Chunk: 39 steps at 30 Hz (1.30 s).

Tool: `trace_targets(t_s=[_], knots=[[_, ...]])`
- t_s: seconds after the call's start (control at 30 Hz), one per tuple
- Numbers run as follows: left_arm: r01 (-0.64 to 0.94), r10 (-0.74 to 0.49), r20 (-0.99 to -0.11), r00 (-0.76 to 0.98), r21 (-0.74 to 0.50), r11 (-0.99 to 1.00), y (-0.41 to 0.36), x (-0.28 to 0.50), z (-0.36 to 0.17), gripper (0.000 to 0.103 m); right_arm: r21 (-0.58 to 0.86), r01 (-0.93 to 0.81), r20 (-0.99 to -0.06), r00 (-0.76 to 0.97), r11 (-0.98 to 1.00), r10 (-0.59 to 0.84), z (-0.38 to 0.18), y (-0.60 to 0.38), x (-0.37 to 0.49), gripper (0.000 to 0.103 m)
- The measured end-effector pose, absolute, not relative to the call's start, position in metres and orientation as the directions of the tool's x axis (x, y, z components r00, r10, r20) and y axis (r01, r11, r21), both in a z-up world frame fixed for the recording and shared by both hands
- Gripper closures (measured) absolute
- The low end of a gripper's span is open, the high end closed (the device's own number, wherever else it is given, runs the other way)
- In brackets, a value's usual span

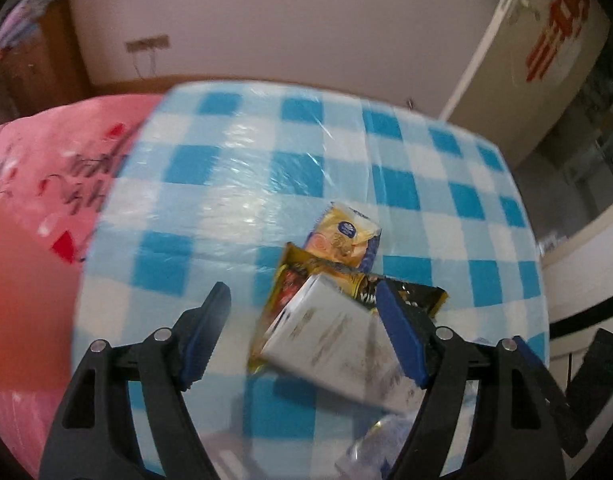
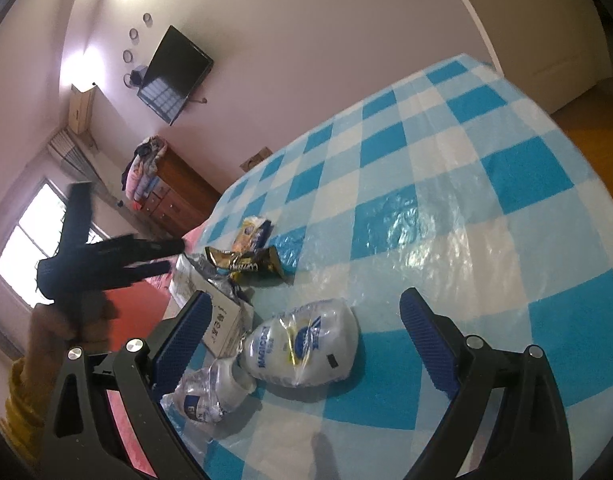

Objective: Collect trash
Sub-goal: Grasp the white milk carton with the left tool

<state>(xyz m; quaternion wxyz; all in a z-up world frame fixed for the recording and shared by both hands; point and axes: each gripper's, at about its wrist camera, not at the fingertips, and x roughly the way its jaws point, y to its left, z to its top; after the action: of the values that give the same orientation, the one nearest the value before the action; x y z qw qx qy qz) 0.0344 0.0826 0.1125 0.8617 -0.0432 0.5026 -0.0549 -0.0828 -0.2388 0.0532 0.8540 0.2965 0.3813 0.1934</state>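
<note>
1. Reaching for the next piece of trash is, I judge, the step in hand: my left hand-held gripper (image 1: 302,336) hangs over the pile with its jaws apart and nothing pressed between the pads.
2. A white carton (image 1: 330,336) lies on the checkered counter (image 1: 226,184) between the two blue fingers in the left wrist view, close to the right finger; I cannot tell if it touches that finger. Behind it lie a dark gold wrapper (image 1: 298,276) and a yellow snack packet (image 1: 342,236).
3. My right hand-held gripper (image 2: 302,344) is also open and empty. A crushed white plastic bottle (image 2: 306,344) lies on the counter between its fingers, touching neither, with a smaller crumpled bottle (image 2: 210,392) just beside the left finger.
4. The next move, I think, calls for lowering the left gripper so the carton sits centred, then closing on its narrow sides.
5. A pink bag (image 1: 46,184) hangs beside the counter edge; probably the trash goes there.
</note>
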Motion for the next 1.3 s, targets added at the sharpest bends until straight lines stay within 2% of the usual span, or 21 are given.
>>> trace_targets(t_s=[0.27,0.47,0.77,1.1,1.3], knots=[[-0.086,-0.245,-0.841,0.482,-0.323,0.942,0.091,-0.024,0.106,0.027,0.620,-0.134,-0.578,0.588,0.773,0.565,0.051,-0.226,-0.085,0.009],[-0.131,-0.272,-0.819,0.506,-0.385,0.914,0.069,-0.019,0.089,0.027,0.590,-0.163,-0.607,0.557,0.791,0.567,0.049,-0.215,-0.084,0.009],[-0.226,-0.228,-0.859,0.458,-0.361,0.905,0.054,0.002,0.063,0.027,0.578,-0.179,-0.617,0.543,0.796,0.570,0.048,-0.213,-0.085,0.009],[-0.243,-0.154,-0.887,0.435,-0.280,0.929,0.044,0.019,0.053,0.028,0.597,-0.185,-0.604,0.537,0.780,0.589,0.047,-0.217,-0.082,0.009],[-0.224,-0.158,-0.884,0.440,-0.278,0.934,0.049,0.015,0.056,0.040,0.577,-0.200,-0.616,0.531,0.792,0.582,0.047,-0.211,-0.080,0.009]])
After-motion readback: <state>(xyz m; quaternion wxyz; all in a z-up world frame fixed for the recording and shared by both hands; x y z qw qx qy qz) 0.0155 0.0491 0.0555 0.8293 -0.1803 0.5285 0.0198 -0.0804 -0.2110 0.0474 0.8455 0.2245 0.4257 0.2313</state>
